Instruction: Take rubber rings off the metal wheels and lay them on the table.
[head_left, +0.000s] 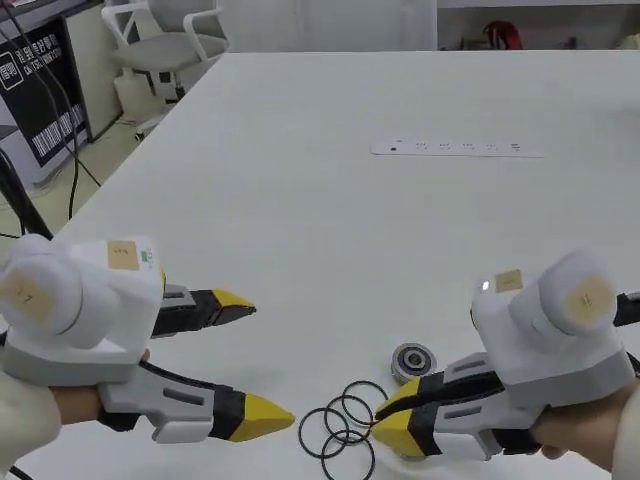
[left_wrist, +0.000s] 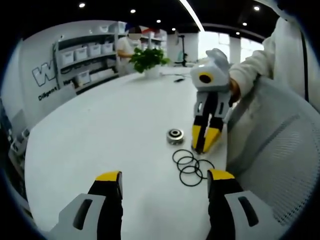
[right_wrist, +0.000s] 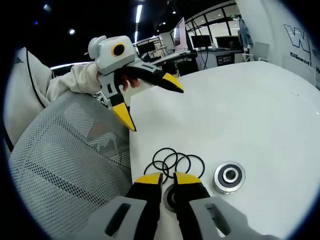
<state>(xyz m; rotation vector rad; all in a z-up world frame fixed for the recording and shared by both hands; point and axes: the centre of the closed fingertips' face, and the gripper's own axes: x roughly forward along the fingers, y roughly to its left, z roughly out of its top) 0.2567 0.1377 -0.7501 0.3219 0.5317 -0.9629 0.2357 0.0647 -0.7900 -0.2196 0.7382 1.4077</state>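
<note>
Left claw spread, right claw drawn close beside the rubber rings

Head view: the left claw hangs low over the white table with its 2 yellow-tipped jaws wide apart and nothing between them. The right claw points left, its tips close together and just beside 4 thin black rubber rings that lie overlapping on the table. 1 metal wheel lies flat just behind those tips. A white power strip lies farther back.

Left gripper view: the left claw is spread, with bare table between the jaws. Ahead, the right claw tips down to the table between the metal wheel and the rubber rings.

Right gripper view: the right claw shows a narrow gap, and a second wheel sits partly hidden under it; whether the jaws pinch it, I cannot tell. The rubber rings lie just ahead, the metal wheel to their right, and the left claw gapes above a mesh chair.
</note>
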